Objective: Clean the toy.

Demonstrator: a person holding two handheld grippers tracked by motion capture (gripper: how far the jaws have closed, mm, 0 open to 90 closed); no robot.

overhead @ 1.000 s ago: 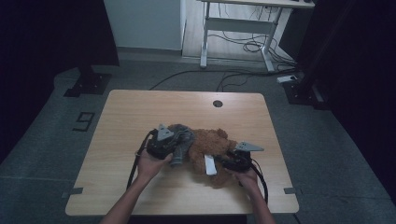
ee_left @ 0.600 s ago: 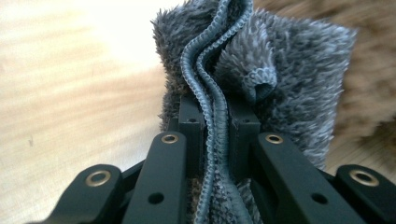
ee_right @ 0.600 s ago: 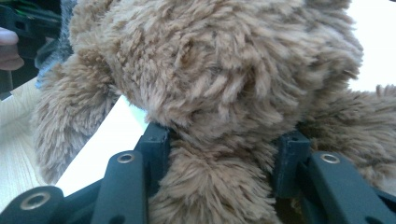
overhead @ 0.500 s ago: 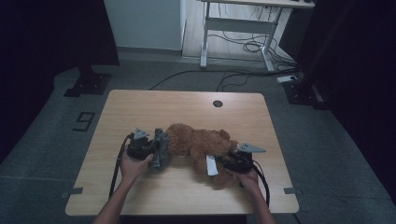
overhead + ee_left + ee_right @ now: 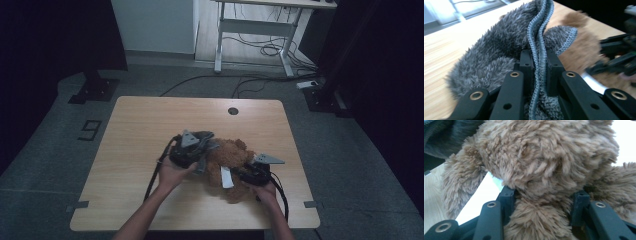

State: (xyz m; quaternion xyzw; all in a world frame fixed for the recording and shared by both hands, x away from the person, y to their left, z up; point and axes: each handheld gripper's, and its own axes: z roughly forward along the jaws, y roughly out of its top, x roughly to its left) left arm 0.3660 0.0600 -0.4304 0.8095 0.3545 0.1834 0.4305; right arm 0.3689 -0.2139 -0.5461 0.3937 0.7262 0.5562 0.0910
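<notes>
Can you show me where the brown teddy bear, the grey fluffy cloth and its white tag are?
brown teddy bear [image 5: 544, 165], right gripper view, on its furry body.
grey fluffy cloth [image 5: 496, 50], left gripper view, on its shaggy pile beside the stitched hem.
white tag [image 5: 226, 177], high view, on the middle of the strip on the bear.

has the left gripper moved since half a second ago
Yes. The left gripper, shut on the grey cloth, has swung right, away from the table's left edge, back against the brown teddy bear.
</notes>
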